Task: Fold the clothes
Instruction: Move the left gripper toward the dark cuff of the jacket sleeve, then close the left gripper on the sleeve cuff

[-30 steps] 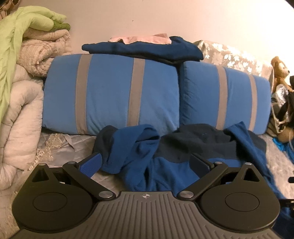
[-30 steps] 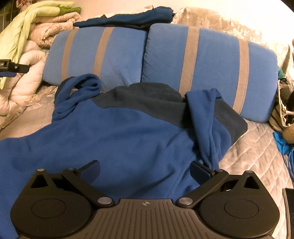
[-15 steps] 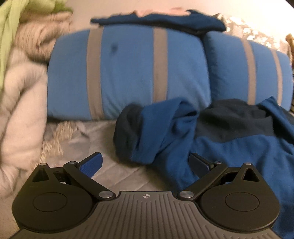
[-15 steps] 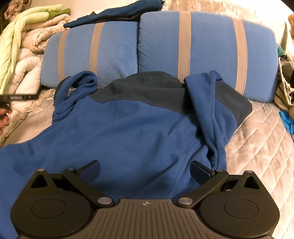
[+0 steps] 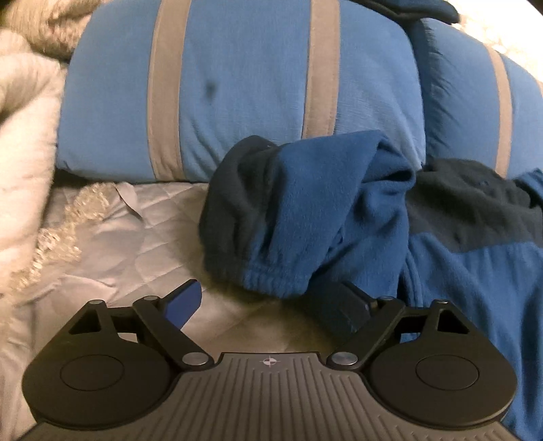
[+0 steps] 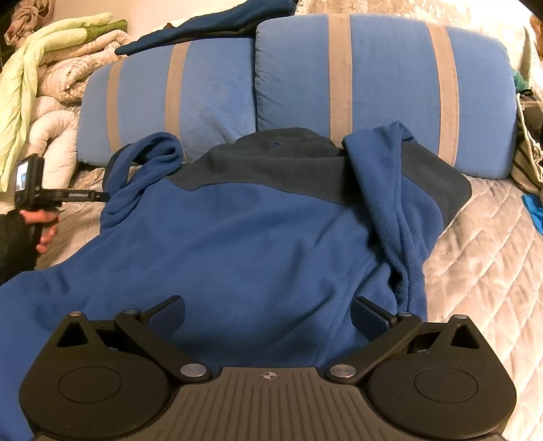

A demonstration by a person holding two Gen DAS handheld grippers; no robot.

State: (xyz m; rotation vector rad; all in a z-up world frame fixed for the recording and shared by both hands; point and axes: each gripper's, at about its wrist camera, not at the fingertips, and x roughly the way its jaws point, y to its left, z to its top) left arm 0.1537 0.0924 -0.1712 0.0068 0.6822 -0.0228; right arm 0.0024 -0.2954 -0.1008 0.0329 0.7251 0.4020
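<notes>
A blue fleece jacket [image 6: 258, 237] with dark navy shoulders lies spread on the quilted bed. Its left sleeve [image 5: 292, 217] is bunched, the elastic cuff facing me in the left wrist view. My left gripper [image 5: 268, 302] is open, jaws wide, just short of that cuff, not touching it. It also shows from the side in the right wrist view [image 6: 98, 195], beside the same sleeve [image 6: 142, 169]. My right gripper [image 6: 269, 313] is open and empty above the jacket's body. The right sleeve [image 6: 383, 203] lies folded down over the jacket.
Two blue pillows with grey stripes [image 6: 373, 78] stand behind the jacket, with folded dark clothes [image 6: 217, 23] on top. Rolled blankets and quilts [image 6: 51, 88] pile at the left. The grey quilted bedspread [image 6: 482, 244] shows at the right; bags sit at the right edge.
My left gripper has moved forward and left toward the bunched left sleeve, whose cuff now fills the space just ahead of the jaws. My right gripper has risen and pulled back slightly.
</notes>
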